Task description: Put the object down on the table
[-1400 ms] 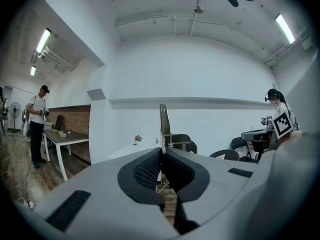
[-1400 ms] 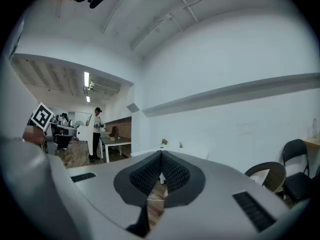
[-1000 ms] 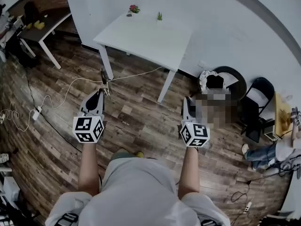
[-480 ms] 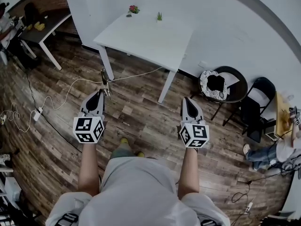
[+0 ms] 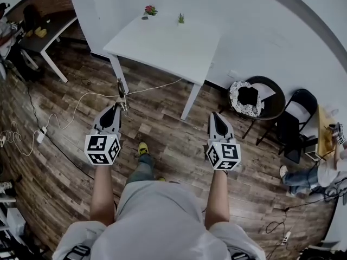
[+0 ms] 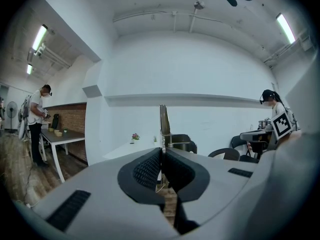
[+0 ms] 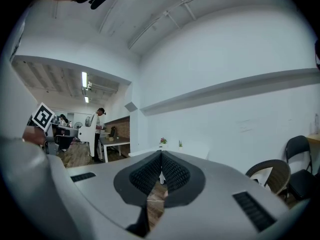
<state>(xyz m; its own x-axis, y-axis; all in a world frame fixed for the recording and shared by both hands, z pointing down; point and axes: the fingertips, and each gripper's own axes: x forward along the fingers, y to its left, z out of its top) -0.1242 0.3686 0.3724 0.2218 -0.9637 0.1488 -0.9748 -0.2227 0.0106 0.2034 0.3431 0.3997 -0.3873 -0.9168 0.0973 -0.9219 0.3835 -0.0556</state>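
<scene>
Wood plank floor point(image 5: 162, 129) fills most of the head view. I judge we are short of the goal, with open boards between the grippers and the furniture.

White table point(image 5: 168, 42) ahead, against the wall. Top mostly bare, so there is plenty of room to set something down. Its near leg point(image 5: 120, 72) stands on my left-hand line of approach, so mind it.

Round chair point(image 5: 252, 99) and black folding chair point(image 5: 298, 112) off to the right of the table. Beside the route, not across it.

Left gripper point(image 5: 115, 108) held out in front, roughly level, jaws clenched on a slim metal object point(image 5: 120, 89). In the left gripper view the object point(image 6: 164, 121) stands upright out of the pad tips, pinched at its lower end. I can't tell what kind of tool it is. The grip looks narrow, and I judge the piece could pivot if knocked. So the task's thing is in the air over the floor, not yet over the tabletop.

Right gripper point(image 5: 218, 117) level alongside, well apart from the left. Pads pressed together with nothing between them, so it is free to steady if needed.

White cable point(image 5: 81, 99) trails across the boards toward the table leg, a trip risk underfoot.

Two small plants, pink point(image 5: 150, 10) and green point(image 5: 181, 19), at the far edge. I'd set down nearer, clear of them.
</scene>
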